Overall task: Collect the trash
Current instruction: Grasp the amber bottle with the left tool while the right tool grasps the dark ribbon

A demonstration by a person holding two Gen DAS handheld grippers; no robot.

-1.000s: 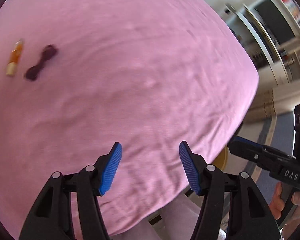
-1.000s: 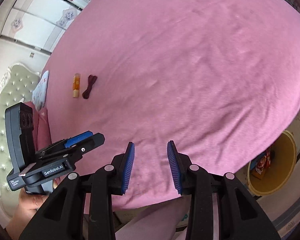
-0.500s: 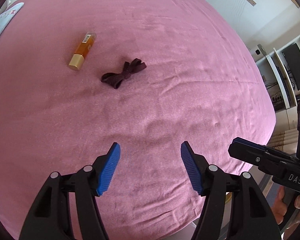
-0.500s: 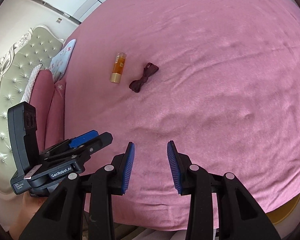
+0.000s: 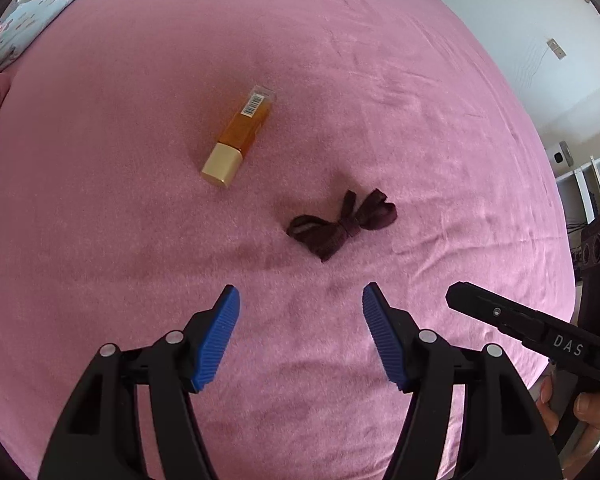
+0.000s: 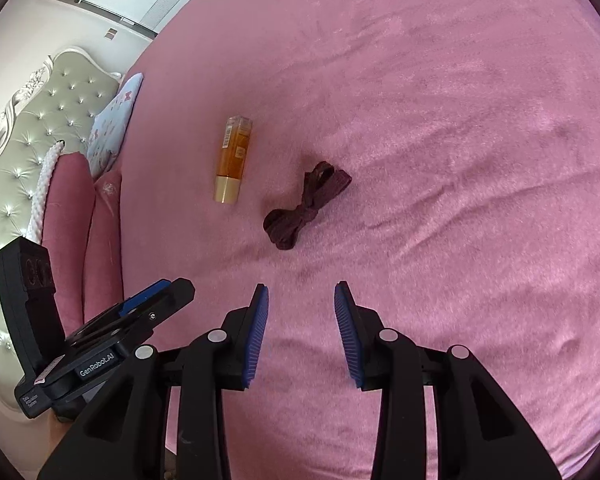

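Nearing bottle (image 5: 239, 138) and ribbon (image 5: 342, 224), fingers (image 5: 216, 344) wider.

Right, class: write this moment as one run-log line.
stage: approach | left gripper: open, nothing held | right gripper: open, nothing held | amber bottle, dark ribbon bow: untouched on pink bedspread

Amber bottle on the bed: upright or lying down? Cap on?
Lying on its side. The amber bottle rests lengthwise on the pink bedspread, barcode label facing up, gold cap still fitted. Fill level cannot be told.
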